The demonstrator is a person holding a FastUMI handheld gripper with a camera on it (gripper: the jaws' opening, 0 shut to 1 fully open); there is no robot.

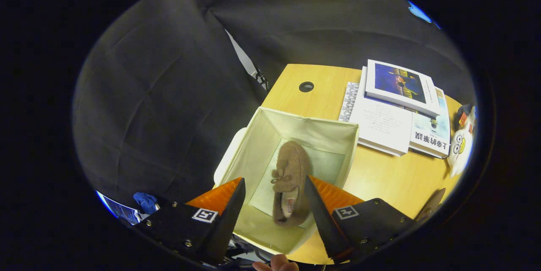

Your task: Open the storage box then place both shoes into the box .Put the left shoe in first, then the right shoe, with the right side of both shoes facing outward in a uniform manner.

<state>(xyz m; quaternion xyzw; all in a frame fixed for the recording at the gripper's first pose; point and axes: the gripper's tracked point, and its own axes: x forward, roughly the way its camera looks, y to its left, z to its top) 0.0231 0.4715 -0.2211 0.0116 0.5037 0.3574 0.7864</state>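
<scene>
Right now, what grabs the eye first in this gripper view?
The open cream storage box on the wooden table, with one fuzzy brown shoe lying inside. The gripper hangs above it, fingers spread apart, the shoe between them and untouched. Beyond the box lies a stack of books, a white plush toy beside it.

A pale wooden table stands against the black cloth wall, with a round cable hole near its far edge. An open cream fabric box sits on its near corner. Just beside the box lie stacked books, the top one smaller. A white plush toy lies next to them at the table's edge.
</scene>
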